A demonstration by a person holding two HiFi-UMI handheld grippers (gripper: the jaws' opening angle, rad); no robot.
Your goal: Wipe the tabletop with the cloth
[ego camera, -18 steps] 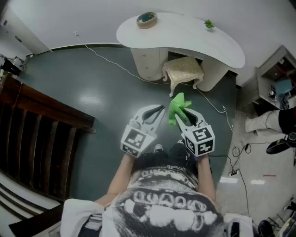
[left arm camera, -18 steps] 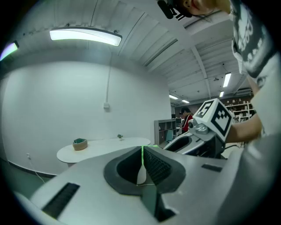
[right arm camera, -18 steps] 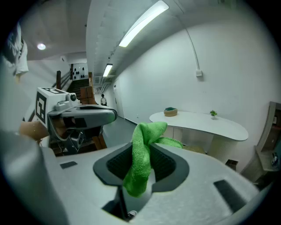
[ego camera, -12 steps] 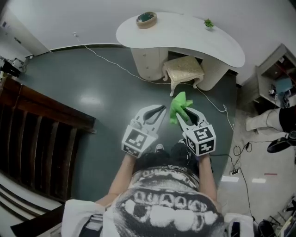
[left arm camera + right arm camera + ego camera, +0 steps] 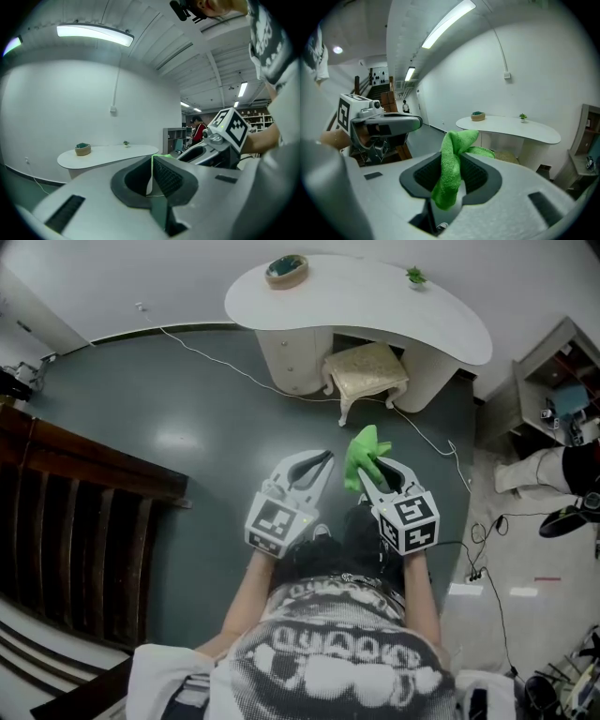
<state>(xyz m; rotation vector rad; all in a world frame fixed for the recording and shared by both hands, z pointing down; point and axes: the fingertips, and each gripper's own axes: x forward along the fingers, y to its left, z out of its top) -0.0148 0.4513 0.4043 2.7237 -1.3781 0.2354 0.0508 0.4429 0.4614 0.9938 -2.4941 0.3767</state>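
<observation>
A green cloth (image 5: 361, 454) (image 5: 452, 166) hangs bunched between the jaws of my right gripper (image 5: 373, 472) (image 5: 454, 176), which is shut on it. My left gripper (image 5: 319, 465) (image 5: 152, 176) is beside it, jaws closed with nothing between them. The white curved table (image 5: 366, 306) (image 5: 511, 129) (image 5: 108, 154) stands several steps ahead across the dark floor. Both grippers are held at waist height, well short of the tabletop.
On the table sit a small bowl (image 5: 286, 270) at its left end and a tiny potted plant (image 5: 415, 276) near the back. A cushioned stool (image 5: 366, 374) stands in front of it. A white cable (image 5: 216, 357) crosses the floor. Dark wooden stairs (image 5: 66, 512) lie left; shelves (image 5: 562, 381) right.
The table and stool have shifted slightly up and left in the head view. Both grippers keep their pose, cloth still gripped.
</observation>
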